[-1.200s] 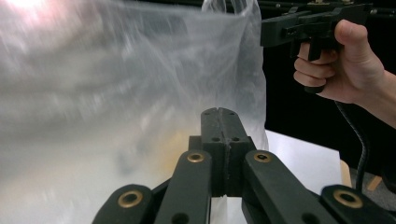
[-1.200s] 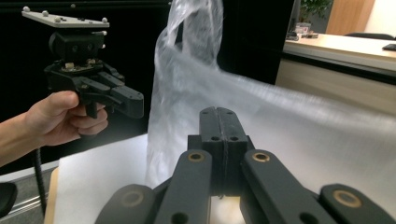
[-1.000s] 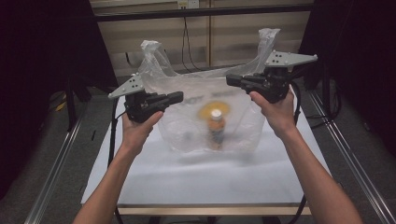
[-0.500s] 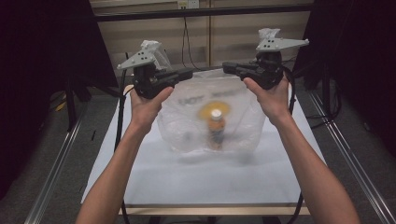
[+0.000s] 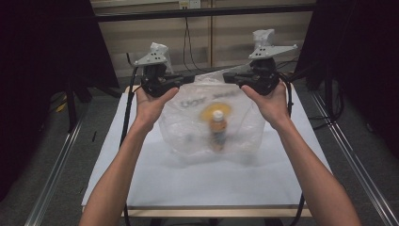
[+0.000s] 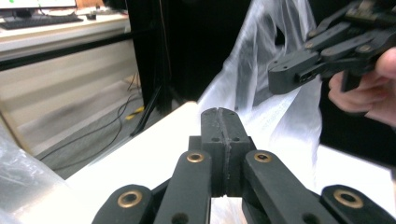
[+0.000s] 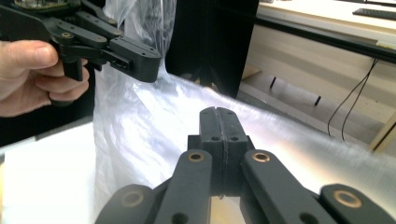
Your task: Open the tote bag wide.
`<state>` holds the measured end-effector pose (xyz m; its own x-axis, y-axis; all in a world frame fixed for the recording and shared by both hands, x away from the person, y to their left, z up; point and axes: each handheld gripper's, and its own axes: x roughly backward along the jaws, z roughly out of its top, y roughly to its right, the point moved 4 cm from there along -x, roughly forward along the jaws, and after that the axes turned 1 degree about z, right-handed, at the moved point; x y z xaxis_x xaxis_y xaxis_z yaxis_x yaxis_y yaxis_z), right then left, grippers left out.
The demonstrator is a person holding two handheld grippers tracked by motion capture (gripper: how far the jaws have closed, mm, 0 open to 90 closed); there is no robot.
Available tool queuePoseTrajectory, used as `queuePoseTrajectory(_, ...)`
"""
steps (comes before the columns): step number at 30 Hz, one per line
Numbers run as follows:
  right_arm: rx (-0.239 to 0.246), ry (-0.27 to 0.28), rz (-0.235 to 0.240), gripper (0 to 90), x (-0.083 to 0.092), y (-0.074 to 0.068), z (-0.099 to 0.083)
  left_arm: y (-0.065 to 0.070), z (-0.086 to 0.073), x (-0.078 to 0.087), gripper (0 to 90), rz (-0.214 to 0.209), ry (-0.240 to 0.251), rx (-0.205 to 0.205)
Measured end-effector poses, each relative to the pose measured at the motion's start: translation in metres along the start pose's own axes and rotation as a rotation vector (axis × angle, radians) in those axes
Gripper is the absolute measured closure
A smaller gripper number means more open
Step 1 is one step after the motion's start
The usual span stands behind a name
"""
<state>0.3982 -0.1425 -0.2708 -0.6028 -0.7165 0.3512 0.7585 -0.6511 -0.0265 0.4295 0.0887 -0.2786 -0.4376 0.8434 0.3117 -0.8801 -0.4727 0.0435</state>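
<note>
Your forearms: bare, no sleeves | your left black two-jaw gripper (image 5: 188, 78): brass-coloured pivot pins, grey three-cornered top plate, black trailing cable | your right black two-jaw gripper (image 5: 229, 76): same build.

Bag (image 5: 188, 122): thin clear plastic film, crinkled, glossy. Bottle (image 5: 217, 129) inside: looks plastic. Both tongs (image 6: 219, 121) (image 7: 219, 121): matt black plastic, brass-coloured rivets. Table (image 5: 211, 181): smooth matt white top.

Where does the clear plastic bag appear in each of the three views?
High view: the plastic bag hangs at centre between both grippers, a bottle inside.
Left gripper view: upper right, behind the closed jaws, beside the right gripper.
Right gripper view: left and centre, under the left gripper.
Shared landmark: the white table.
</note>
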Motion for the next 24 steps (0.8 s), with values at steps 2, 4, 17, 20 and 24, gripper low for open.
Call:
queuePoseTrajectory(2,0.002,-0.018,-0.002,90.0,-0.003,-0.001,-0.003,-0.003,-0.004,-0.004,90.0,0.02,-0.022,-0.001)
queuePoseTrajectory(4,-0.005,-0.026,-0.002,90.0,-0.007,-0.001,-0.006,-0.004,-0.006,-0.005,90.0,0.028,-0.032,0.006)
queuePoseTrajectory(17,-0.055,-0.046,0.018,90.0,-0.022,0.006,-0.033,0.004,-0.033,-0.021,90.0,-0.032,-0.035,0.023)
queuePoseTrajectory(20,-0.073,-0.04,0.03,90.0,-0.024,0.005,-0.041,0.006,-0.043,-0.025,90.0,-0.042,-0.058,0.027)
queuePoseTrajectory(24,-0.085,-0.037,0.044,90.0,-0.025,0.002,-0.051,0.006,-0.055,-0.027,90.0,-0.06,-0.068,0.047)
